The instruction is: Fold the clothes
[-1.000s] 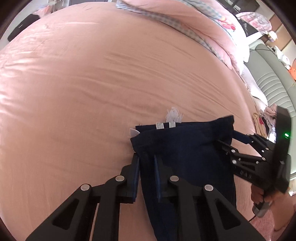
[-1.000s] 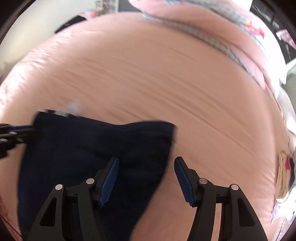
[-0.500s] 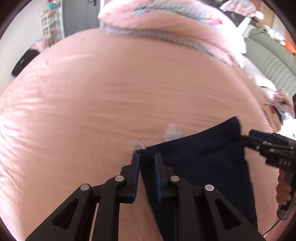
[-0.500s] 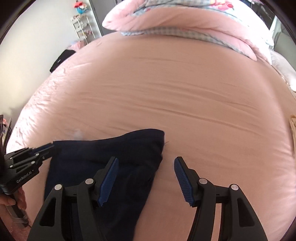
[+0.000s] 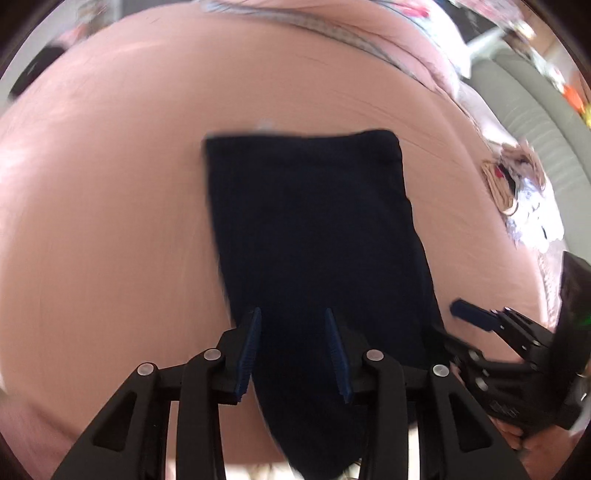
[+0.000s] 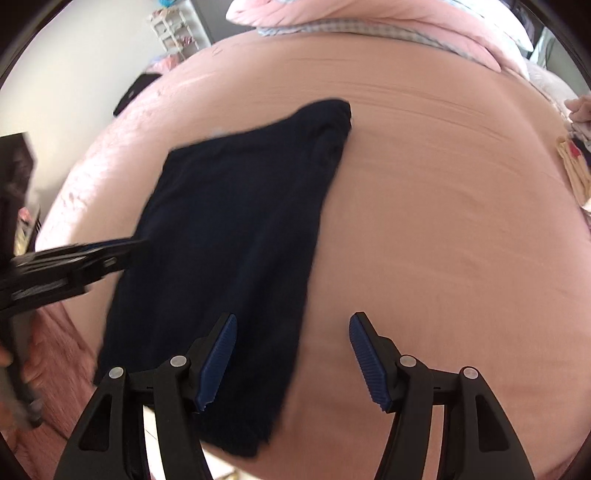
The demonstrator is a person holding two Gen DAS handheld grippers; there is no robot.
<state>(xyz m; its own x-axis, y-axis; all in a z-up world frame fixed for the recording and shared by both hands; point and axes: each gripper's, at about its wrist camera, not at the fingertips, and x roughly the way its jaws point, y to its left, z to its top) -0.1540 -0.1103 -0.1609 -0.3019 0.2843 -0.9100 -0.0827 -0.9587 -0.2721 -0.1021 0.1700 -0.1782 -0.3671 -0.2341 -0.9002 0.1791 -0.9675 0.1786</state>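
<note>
Garment (image 5: 314, 229), dark navy and folded long, lies flat on the bed (image 5: 110, 221). Left tongs (image 5: 293, 350) have just been opening, spread above its near end, pinching nothing; right tongs (image 6: 291, 358) gape over its right edge. Its length runs toward pink bedding (image 6: 388, 18).

Both wrist views steeply downward, close over bed (image 5: 110, 221) (sharing dark garment (image 5: 314, 229))

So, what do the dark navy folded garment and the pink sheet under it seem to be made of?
Dark navy folded garment: probably a soft knit or cotton cloth, matte; it drapes limply over the bed edge without shine. Pink sheet: a thin woven fabric, perhaps cotton, with fine creases and a faint sheen in the light.
</note>
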